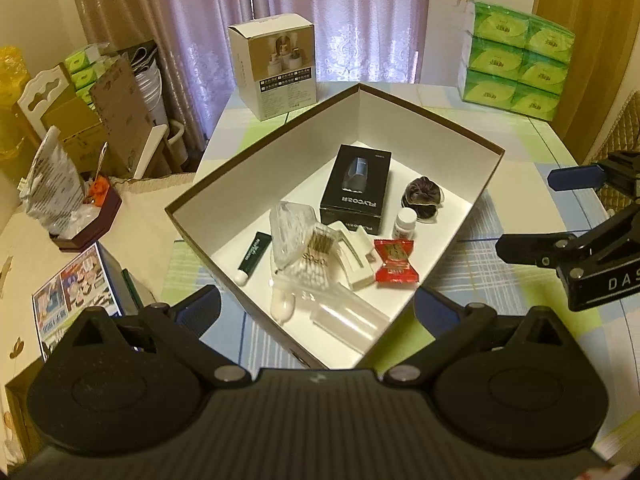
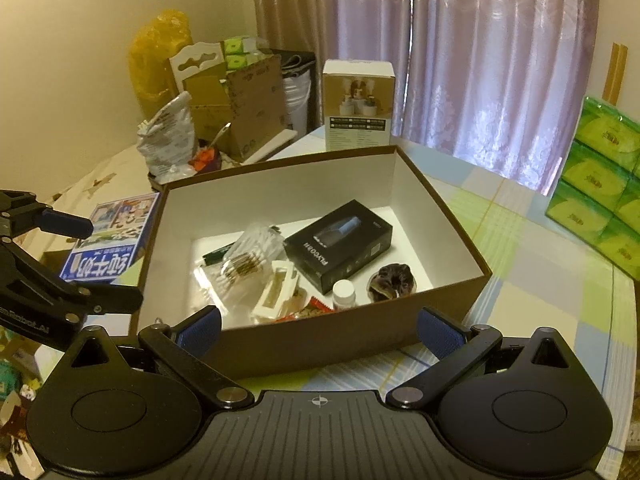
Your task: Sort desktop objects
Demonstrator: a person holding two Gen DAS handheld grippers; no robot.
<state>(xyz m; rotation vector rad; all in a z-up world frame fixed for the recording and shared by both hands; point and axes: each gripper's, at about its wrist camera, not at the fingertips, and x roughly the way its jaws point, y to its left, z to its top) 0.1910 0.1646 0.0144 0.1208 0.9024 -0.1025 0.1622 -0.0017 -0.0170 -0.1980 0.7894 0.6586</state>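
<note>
Left wrist view, left gripper [image 1: 316, 306] spread empty above brown box [image 1: 460, 240], right gripper [image 2: 318, 330] likewise spread.

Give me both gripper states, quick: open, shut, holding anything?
Left gripper: open, holding nothing, at the near corner of the brown box.
Right gripper: open, holding nothing, in front of the box's near wall.

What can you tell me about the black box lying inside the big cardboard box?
The black box is a slim rectangular retail carton, matte black card, closed, with a grey device pictured on top and white FLYCO lettering on its end. It lies flat on the white floor of the open storage box, angled, beside a small white bottle and a dark scrunchie.
</note>
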